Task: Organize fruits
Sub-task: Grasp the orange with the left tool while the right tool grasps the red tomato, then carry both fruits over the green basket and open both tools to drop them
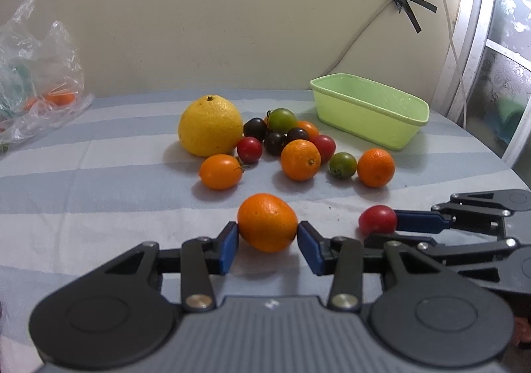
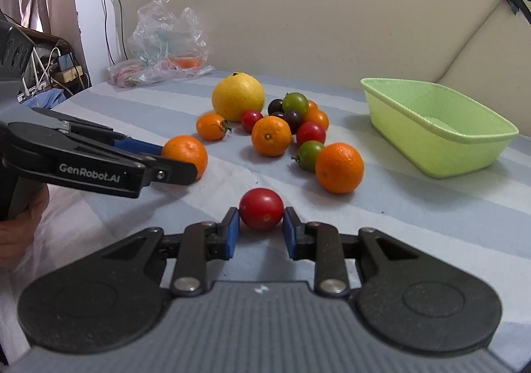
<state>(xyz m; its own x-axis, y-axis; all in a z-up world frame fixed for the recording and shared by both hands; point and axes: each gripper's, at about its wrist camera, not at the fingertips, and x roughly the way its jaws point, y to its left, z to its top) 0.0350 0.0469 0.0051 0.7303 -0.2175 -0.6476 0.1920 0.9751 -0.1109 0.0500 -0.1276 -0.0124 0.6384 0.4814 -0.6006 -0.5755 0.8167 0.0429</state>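
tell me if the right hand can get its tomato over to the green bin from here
Probably yes. The right tongs are shut on the red tomato, and the striped cloth between it and the green bin looks bare; only one orange sits nearby.

Behind the green-and-red tomato [image 1: 282,120] at the back of the pile, an orange one [image 1: 308,128] shows only a sliver, and the two dark tomatoes [image 1: 275,142] below it half cover each other. Left of that pile, the plastic bag [image 1: 36,71] runs off the frame, and I can't tell what the blurred orange things [image 1: 59,97] inside it are. My right tongs [image 1: 395,227] hide the near side of the red tomato [image 1: 377,219]. In the right wrist view, my left tongs [image 2: 186,160] cover part of the orange [image 2: 186,150], and my hand [image 2: 20,227] is cut by the edge.
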